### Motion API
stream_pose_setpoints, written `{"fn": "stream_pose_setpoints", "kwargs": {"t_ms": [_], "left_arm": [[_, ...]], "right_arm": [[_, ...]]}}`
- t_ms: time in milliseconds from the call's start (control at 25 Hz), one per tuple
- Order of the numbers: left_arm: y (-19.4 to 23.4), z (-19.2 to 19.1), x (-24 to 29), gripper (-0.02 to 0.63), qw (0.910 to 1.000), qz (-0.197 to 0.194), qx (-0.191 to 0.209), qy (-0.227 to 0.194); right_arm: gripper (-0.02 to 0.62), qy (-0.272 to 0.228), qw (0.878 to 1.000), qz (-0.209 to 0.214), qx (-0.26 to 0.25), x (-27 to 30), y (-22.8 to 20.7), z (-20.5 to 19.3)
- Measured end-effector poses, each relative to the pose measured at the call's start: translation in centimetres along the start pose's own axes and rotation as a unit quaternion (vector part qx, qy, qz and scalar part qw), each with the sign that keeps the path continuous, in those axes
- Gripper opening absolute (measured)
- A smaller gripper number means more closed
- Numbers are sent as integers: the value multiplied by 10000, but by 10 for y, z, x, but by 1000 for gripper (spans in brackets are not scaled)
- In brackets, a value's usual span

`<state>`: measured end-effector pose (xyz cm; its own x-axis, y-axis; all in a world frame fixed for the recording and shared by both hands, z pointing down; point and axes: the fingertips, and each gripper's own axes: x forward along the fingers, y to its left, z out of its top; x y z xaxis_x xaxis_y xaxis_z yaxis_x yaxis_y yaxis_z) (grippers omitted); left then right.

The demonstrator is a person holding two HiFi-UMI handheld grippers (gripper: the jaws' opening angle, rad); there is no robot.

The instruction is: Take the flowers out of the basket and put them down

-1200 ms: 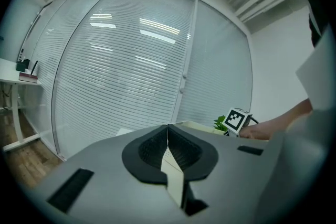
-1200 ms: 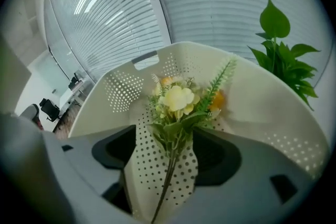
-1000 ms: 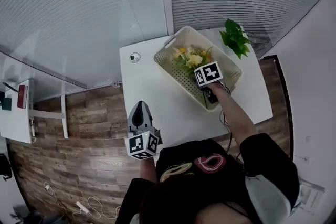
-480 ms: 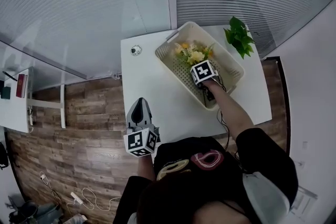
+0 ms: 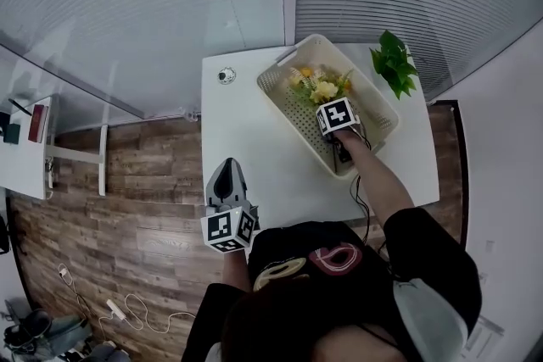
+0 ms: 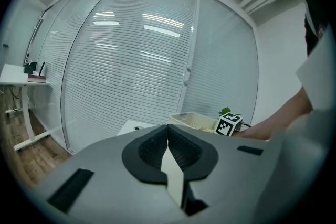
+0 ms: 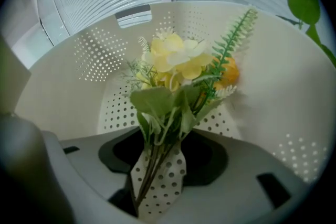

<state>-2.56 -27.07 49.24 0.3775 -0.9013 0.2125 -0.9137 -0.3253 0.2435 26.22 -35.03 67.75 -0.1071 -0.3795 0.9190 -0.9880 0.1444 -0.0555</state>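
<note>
A bunch of yellow flowers [image 5: 321, 86] with green fern and leaves lies in the cream perforated basket [image 5: 293, 110] on the white table [image 5: 246, 148]. My right gripper [image 5: 335, 109] points steeply down into the basket. In the right gripper view the stems of the flowers [image 7: 176, 63] run between the jaws of the right gripper [image 7: 163, 139]. The jaws have just been closing, and a strip of basket floor [image 7: 168, 176] still shows beside the stems. My left gripper [image 5: 227, 167] hangs off the table's near edge, shut and empty, with its tips [image 6: 167, 131] meeting.
A leafy potted plant [image 5: 392, 64] stands at the table's far right corner, just beyond the basket. A small round object [image 5: 226, 76] lies at the far left corner. A glass wall with blinds runs behind the table. A side desk [image 5: 25, 157] stands far left on the wood floor.
My right gripper has sunk a little deeper into the basket, down over the flower stems. The left gripper has stayed where it was.
</note>
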Motion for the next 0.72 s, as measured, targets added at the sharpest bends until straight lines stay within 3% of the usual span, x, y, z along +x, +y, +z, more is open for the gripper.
{"fn": "stream_pose_setpoints", "kwargs": {"t_ms": [160,720], "left_arm": [[-3,0,-5,18,10000,-1,-40,64],[2,4,-17,18,10000,71,31,-38]], "right_arm": [[147,-87,9999,39,95,-3,-1,4],[67,-543,9975,4,443,-16,-8,19]]}}
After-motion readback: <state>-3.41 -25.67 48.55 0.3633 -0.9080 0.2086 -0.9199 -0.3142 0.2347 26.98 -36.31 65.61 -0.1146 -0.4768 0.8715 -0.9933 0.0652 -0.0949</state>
